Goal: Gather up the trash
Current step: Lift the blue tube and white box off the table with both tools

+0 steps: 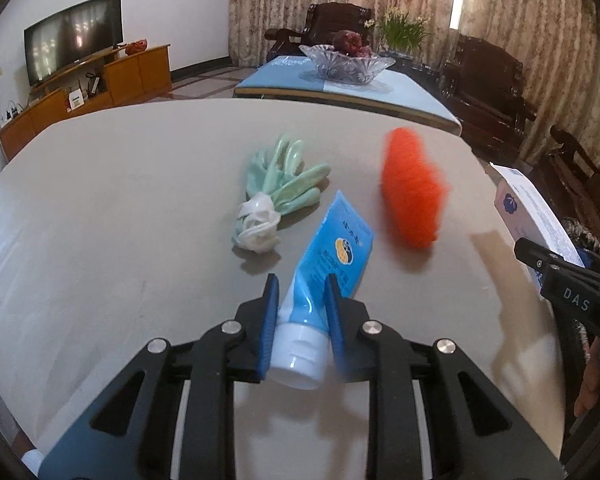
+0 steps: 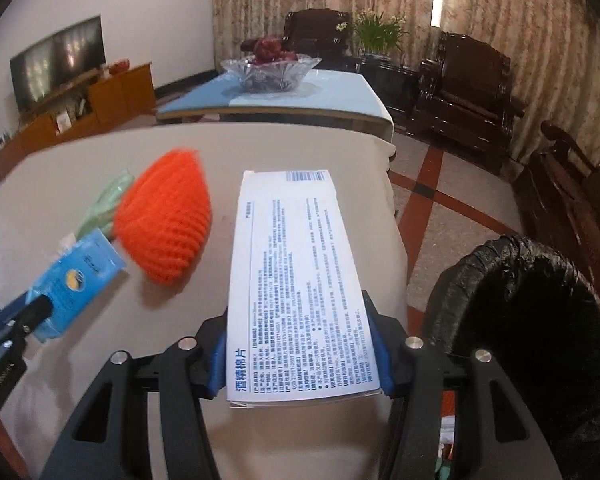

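Note:
My left gripper (image 1: 300, 286) is shut on a blue tube with a white cap (image 1: 324, 276), held a little above the grey table (image 1: 100, 208). The tube also shows in the right wrist view (image 2: 74, 280). My right gripper (image 2: 300, 336) is shut on a white printed box (image 2: 296, 280), seen at the right edge of the left wrist view (image 1: 528, 212). An orange foam net (image 1: 414, 188) and a pair of green gloves (image 1: 276, 192) lie on the table. The net (image 2: 166, 216) lies left of the box. A bin with a black liner (image 2: 528, 320) stands at the right, beside the table.
Beyond the grey table stands a blue-topped table (image 1: 380, 88) with a glass fruit bowl (image 1: 346, 62). Dark wooden chairs (image 2: 468, 84) line the curtained wall. A TV (image 1: 74, 36) on a wooden cabinet is at the left. A tiled floor (image 2: 452, 200) lies to the right.

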{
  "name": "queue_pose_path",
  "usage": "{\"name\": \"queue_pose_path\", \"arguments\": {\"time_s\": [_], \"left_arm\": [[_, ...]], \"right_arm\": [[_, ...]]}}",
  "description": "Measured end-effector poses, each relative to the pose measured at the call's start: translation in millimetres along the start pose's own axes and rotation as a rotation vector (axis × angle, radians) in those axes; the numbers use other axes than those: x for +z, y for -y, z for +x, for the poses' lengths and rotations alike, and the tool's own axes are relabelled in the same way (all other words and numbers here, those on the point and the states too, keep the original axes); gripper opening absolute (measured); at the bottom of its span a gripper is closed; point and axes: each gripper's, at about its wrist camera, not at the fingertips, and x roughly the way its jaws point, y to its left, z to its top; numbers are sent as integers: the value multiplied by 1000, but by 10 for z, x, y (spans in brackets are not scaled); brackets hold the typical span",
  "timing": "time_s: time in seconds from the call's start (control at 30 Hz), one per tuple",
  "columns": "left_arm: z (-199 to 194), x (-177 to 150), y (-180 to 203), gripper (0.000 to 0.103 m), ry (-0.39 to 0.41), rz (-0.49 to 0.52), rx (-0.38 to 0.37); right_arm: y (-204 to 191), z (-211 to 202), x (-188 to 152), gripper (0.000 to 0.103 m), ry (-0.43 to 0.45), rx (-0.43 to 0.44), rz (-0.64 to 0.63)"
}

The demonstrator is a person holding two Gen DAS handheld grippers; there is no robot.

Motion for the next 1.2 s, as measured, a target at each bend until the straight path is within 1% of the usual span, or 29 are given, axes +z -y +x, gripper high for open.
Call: {"name": "queue_pose_path", "arguments": {"time_s": [0.1, 0.27, 0.47, 0.53, 0.6, 0.67, 0.73, 0.8, 0.9, 1.07, 1.13, 1.2], "left_arm": [[-106, 58, 73, 21, 28, 7, -1], [-289, 152, 197, 20, 69, 16, -1], [-538, 250, 308, 18, 108, 6, 0], [-635, 264, 322, 15, 120, -2, 1], [-751, 296, 348, 8, 139, -8, -5], [-823, 317, 366, 8, 151, -11, -13], [-867, 321, 425, 8, 154, 9, -25], [-827, 284, 475, 8, 141, 30, -26], [-664, 177, 477, 7, 99, 21, -36], [-322, -29, 460, 6, 53, 18, -4], [-252, -83, 439, 6, 48, 10, 18], [-194, -101, 423, 5, 34, -6, 23]], "right_arm": [[36, -124, 14, 55, 25, 2, -3], [154, -348, 68, 55, 62, 18, 26], [224, -630, 163, 55, 114, 45, 24], [244, -745, 182, 55, 133, 48, 21], [258, -824, 205, 55, 146, 54, 23], [273, -886, 216, 55, 159, 58, 21], [292, -922, 216, 55, 169, 60, 20], [308, -913, 197, 55, 164, 57, 17], [335, -854, 113, 55, 143, 50, 25], [358, -731, -38, 55, 96, 45, 28], [345, -700, -74, 55, 88, 43, 19], [354, -676, -113, 55, 79, 44, 17]]}}
